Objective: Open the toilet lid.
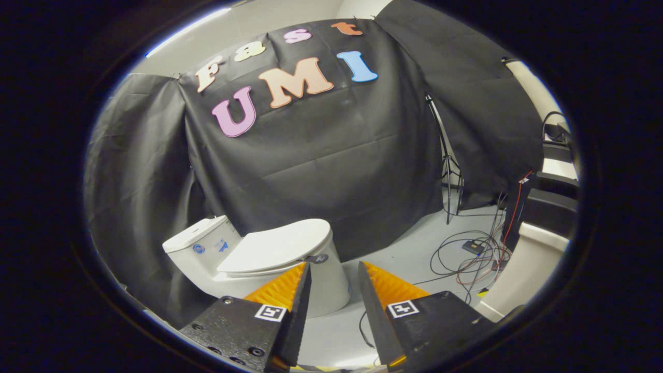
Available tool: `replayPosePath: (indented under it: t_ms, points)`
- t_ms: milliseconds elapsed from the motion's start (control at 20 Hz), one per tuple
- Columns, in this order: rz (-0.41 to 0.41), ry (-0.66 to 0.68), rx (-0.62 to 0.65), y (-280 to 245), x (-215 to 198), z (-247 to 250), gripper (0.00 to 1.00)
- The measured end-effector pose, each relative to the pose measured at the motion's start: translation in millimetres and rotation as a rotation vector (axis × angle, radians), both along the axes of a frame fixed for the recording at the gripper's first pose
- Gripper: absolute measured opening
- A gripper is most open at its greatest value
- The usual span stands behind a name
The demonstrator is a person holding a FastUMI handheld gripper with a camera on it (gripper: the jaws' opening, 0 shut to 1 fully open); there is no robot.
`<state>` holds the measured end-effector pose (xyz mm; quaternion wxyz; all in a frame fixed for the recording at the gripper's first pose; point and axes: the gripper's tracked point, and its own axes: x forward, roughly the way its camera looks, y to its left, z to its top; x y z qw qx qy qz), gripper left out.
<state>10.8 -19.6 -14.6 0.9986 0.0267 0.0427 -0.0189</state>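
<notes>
A white toilet [331, 280] stands on the grey floor against the black cloth wall, its tank [199, 246] on the left. Its white lid [277, 246] lies flat down on the seat, with the rounded front end pointing right. My gripper [334, 269] hovers above and in front of the toilet, open, with nothing between its fingers. One finger [290, 290] overlaps the near side of the bowl in the view; the other finger [386, 295] is over bare floor to the right. The lid's front edge lies just beyond the fingertips.
A tangle of cables and a small black box [474, 246] lie on the floor to the right. A thin black tripod [450, 176] stands by the cloth. White and black furniture [538, 228] lines the right side. Grey floor [399, 254] lies ahead of the toilet.
</notes>
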Motion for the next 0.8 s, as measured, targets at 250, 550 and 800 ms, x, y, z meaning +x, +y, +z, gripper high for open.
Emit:
replayPosePath:
  t_ms: [250, 550, 800]
  points:
    - [0.000, 0.001, 0.004, -0.1, 0.7, 1.3, 0.57]
    - [-0.004, -0.001, 0.016, -2.0, 0.1, 2.1, 0.57]
    - [0.004, 0.003, 0.033, 1.8, 6.1, 4.5, 0.57]
